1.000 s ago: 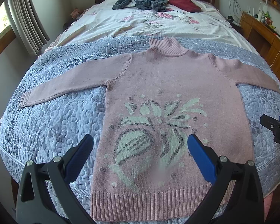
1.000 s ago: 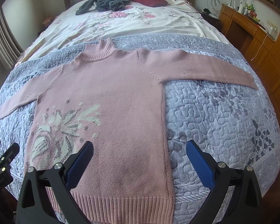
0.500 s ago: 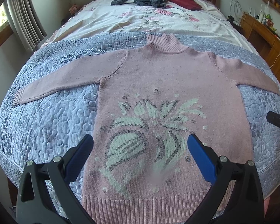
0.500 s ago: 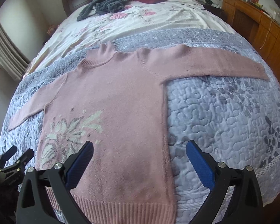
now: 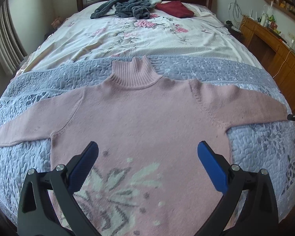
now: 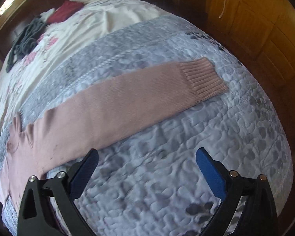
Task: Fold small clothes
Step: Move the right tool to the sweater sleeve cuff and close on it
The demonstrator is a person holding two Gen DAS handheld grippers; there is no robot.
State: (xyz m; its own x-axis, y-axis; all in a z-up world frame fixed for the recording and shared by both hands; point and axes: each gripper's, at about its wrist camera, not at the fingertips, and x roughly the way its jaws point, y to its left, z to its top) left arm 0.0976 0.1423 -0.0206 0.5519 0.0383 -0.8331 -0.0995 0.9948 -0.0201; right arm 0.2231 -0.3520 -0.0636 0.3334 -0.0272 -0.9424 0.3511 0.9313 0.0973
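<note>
Both grippers have travelled up the bed since a second ago: the left gripper [image 5: 147, 153], then low over the hem, now hangs above the chest of the pink sweater [image 5: 143, 114], and the right gripper [image 6: 147, 160] has swung out sideways until the right sleeve [image 6: 127, 102] and its ribbed cuff [image 6: 204, 78] fill its view. Each pair of blue-padded jaws stands wide apart, holding nothing.

That shift reads as the lead-in to a first fold — the right gripper seems bound for the cuff, to carry the sleeve in across the body. Nothing is folded yet; the sweater lies flat, face up, arms outspread on the grey quilt [image 5: 261, 143].

Beyond, a grey garment [image 5: 123, 7] and a dark red one [image 5: 175, 8] sit near the headboard. White letters show on the other gripper's tip at the left view's right edge — too cut off to read.
</note>
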